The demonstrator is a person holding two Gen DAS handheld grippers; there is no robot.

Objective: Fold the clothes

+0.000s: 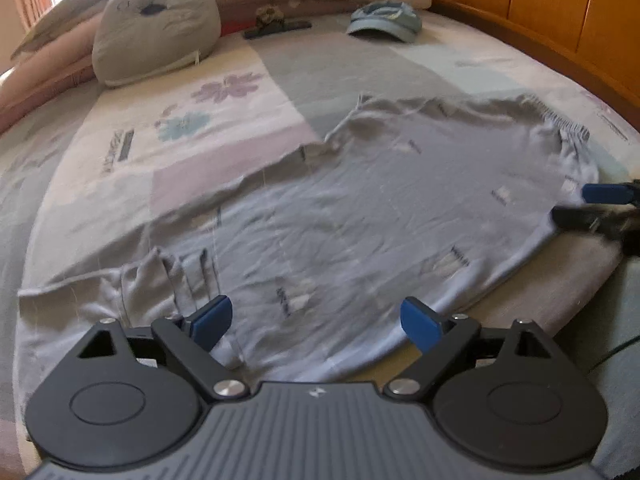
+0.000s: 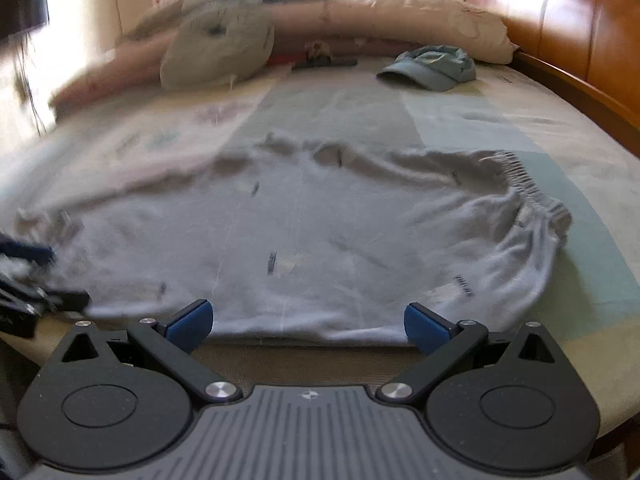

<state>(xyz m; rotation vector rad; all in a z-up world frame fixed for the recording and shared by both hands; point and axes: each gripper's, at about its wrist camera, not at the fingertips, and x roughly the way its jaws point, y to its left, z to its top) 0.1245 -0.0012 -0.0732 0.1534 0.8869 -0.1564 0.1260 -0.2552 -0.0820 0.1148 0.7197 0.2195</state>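
One pair of light grey, soft knit trousers (image 2: 320, 236), with a gathered elastic waistband, lies spread flat near the bed's (image 2: 600, 280) front edge. Left gripper (image 1: 316, 320) and right gripper (image 2: 308, 324): blue pads spread wide, pinching nothing. Behind: one round grey cushion (image 2: 218, 50), one blue cap (image 2: 432, 66).

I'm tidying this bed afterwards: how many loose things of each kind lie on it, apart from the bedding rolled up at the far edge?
Grey pants: 1
Blue cap: 1
Grey cushion with a stitched face: 1
Small dark object, too blurred to name: 1
Total: 4
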